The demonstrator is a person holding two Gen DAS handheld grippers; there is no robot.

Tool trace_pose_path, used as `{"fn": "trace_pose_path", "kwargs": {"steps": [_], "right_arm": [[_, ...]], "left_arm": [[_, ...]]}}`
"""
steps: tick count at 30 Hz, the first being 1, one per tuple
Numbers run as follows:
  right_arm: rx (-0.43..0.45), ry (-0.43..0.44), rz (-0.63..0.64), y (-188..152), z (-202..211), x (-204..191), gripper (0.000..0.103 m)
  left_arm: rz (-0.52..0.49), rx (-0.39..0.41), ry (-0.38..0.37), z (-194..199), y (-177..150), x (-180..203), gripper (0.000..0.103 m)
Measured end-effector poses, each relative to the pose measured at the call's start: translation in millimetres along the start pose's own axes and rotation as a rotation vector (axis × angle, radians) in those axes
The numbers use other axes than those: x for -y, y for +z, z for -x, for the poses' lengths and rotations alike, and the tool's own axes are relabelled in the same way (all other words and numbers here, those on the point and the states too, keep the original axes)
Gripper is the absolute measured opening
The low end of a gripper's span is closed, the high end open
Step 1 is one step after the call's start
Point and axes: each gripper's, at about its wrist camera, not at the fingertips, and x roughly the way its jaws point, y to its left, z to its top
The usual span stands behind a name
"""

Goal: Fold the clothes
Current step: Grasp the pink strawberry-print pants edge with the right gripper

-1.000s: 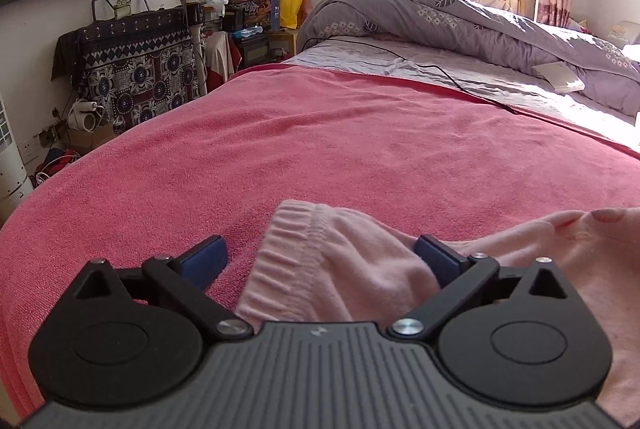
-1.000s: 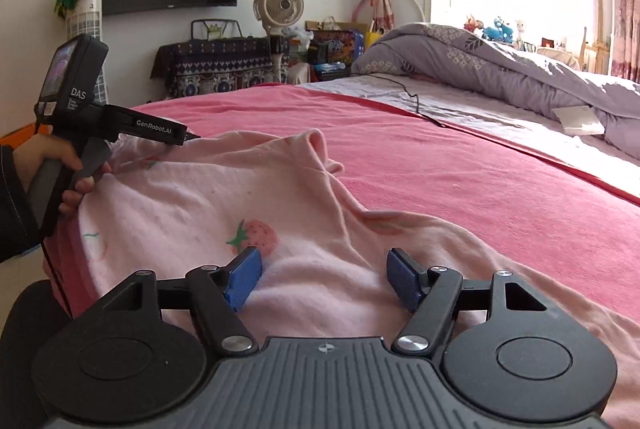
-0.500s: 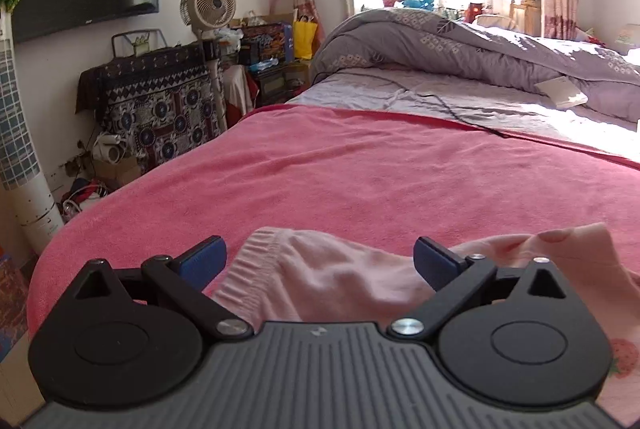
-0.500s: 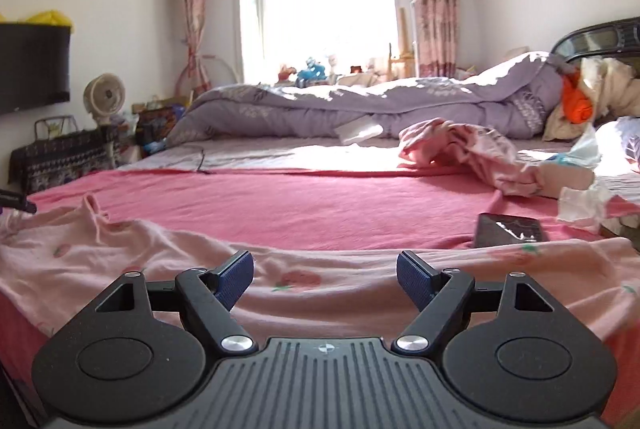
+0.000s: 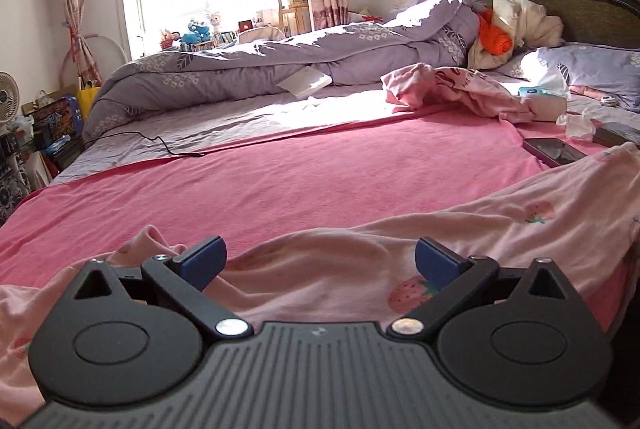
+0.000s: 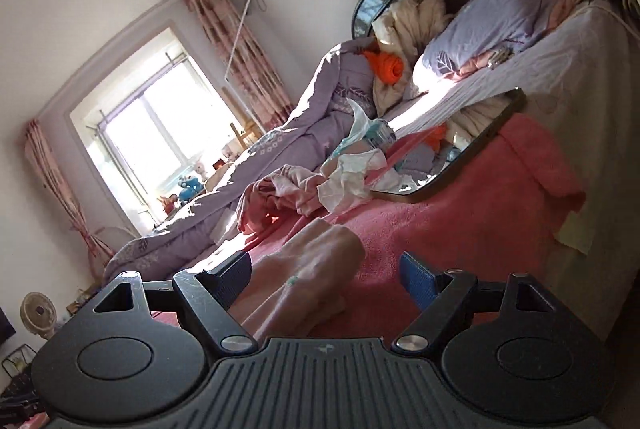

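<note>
— On the bed (image 5: 280, 185), why is the shirt (image 5: 460, 229) stretched along the near edge?
— Lying long and fairly flat, it gives both grippers an edge to take. The left gripper (image 5: 320, 261) hangs over it, jaws spread, holding nothing.
— And the right gripper (image 6: 326, 269)?
— Tilted, jaws also spread, with a bunched end of the shirt (image 6: 308, 269) between them, probably lining up a pinch.

The pink garment (image 5: 360, 261) runs under the left tool's (image 5: 318, 261) body and off the left wrist view's left and right edges, while in the right wrist view its near end (image 6: 308, 277) disappears beneath the right tool (image 6: 326, 275).
</note>
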Motion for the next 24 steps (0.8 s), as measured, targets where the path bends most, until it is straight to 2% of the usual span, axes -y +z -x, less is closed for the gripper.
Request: {"fn": "trace_pose_path", "kwargs": {"steps": [2, 6, 9, 11, 12, 13, 14, 15, 16, 21, 24], "right_arm": [[-0.010, 0.033, -0.049, -4, -9, 9, 0.081], [-0.030, 0.093, -0.043, -14, -23, 2, 0.081], [-0.046, 0.145, -0.006, -21, -23, -10, 0.081], [-0.061, 0.155, -0.074, -21, -30, -3, 0.080], [-0.063, 0.167, -0.147, -20, -33, 6, 0.077], [-0.065, 0.179, -0.220, -18, -36, 14, 0.068], [-0.070, 0.186, -0.287, -16, -39, 22, 0.053], [-0.085, 0.170, -0.317, -13, -41, 27, 0.046], [-0.093, 0.151, -0.292, -11, -41, 24, 0.034], [-0.082, 0.128, -0.195, -1, -30, -1, 0.029], [-0.051, 0.177, -0.129, 7, -21, -33, 0.027]], "left_arm": [[-0.007, -0.043, -0.007, -11, -3, 10, 0.102], [-0.006, -0.114, -0.001, -30, -10, 19, 0.102], [0.043, -0.127, -0.022, -33, -15, 11, 0.103], [0.071, -0.133, -0.038, -34, -17, 6, 0.103], [0.071, -0.132, -0.039, -34, -18, 6, 0.103], [0.071, -0.130, -0.040, -34, -19, 5, 0.103], [0.070, -0.129, -0.041, -34, -19, 5, 0.103], [0.070, -0.125, -0.041, -34, -20, 6, 0.103], [0.069, -0.122, -0.041, -35, -20, 6, 0.103], [0.082, -0.102, -0.030, -30, -20, 0, 0.103], [0.107, -0.072, 0.013, -18, -19, -14, 0.103]]}}
